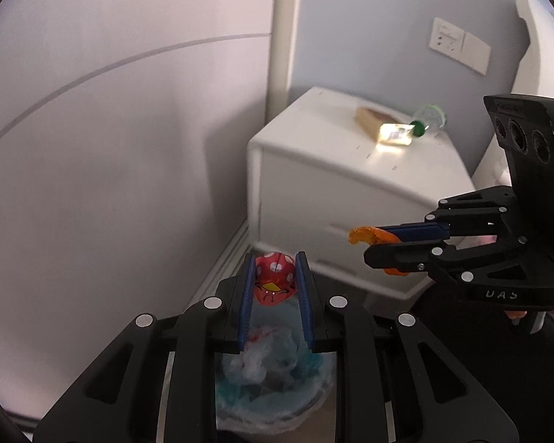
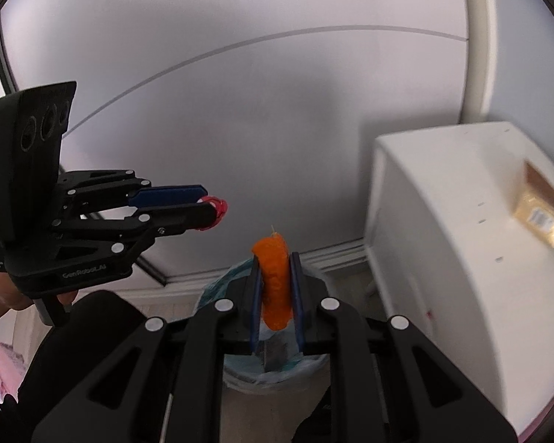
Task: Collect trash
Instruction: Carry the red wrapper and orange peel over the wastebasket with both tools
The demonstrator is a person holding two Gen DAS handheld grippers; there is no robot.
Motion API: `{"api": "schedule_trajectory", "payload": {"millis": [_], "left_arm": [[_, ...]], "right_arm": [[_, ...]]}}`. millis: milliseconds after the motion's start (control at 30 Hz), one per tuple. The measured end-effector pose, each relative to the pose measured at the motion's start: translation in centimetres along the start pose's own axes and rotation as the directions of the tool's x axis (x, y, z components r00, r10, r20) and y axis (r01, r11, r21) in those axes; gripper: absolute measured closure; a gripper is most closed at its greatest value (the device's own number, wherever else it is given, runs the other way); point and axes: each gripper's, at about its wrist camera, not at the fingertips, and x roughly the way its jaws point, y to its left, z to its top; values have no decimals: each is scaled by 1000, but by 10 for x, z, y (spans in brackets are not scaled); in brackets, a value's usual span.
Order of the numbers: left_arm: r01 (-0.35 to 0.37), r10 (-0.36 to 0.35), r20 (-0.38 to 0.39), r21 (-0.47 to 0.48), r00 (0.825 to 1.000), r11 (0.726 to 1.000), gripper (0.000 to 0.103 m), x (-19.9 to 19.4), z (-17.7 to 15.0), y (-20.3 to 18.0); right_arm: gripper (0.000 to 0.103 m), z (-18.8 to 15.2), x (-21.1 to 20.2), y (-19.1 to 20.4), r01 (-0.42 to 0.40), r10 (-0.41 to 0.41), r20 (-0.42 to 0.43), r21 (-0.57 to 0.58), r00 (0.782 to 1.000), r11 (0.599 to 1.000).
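White cabinet (image 1: pixel 325 199) stands by the wall, with a cardboard box (image 1: pixel 378 125) and a green-capped bottle (image 1: pixel 430 120) on top, seemingly trash awaiting collection. Below both claws sits the lined bin (image 1: pixel 277 387), so each holds its piece above it: the right gripper (image 2: pixel 275 284) clenches 1 orange peel (image 2: pixel 275 280), the left gripper (image 1: pixel 275 280) a red spotted wrapper (image 1: pixel 274 277).

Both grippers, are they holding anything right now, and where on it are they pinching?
The left gripper pinches a red spotted wrapper by its sides at the fingertips. The right gripper clamps an orange peel piece across its middle.
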Motion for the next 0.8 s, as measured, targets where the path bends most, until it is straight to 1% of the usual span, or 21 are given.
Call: {"api": "schedule_trajectory", "payload": {"millis": [167, 333, 467, 533, 667, 800], "left_arm": [[-19, 17, -54, -40, 998, 999, 83, 13, -27, 16], [-19, 9, -103, -97, 995, 995, 83, 30, -49, 31], [-23, 4, -152, -129, 988, 991, 83, 51, -67, 40], [-22, -1, -167, -138, 986, 990, 83, 58, -72, 43], [-19, -13, -197, -160, 980, 987, 83, 76, -84, 49], [-18, -24, -233, -177, 972, 984, 83, 96, -97, 55]], "right_arm": [[88, -9, 32, 8, -14, 14, -68, -6, 998, 1000], [88, -22, 65, 5, -19, 20, -135, 9, 991, 1000], [88, -26, 84, 1, -25, 31, -164, 39, 986, 999], [88, -31, 88, 5, -27, 35, -178, 47, 983, 999], [88, -34, 111, 6, -30, 39, -212, 49, 976, 998], [88, -42, 135, 4, -33, 45, -265, 48, 963, 998]]}}
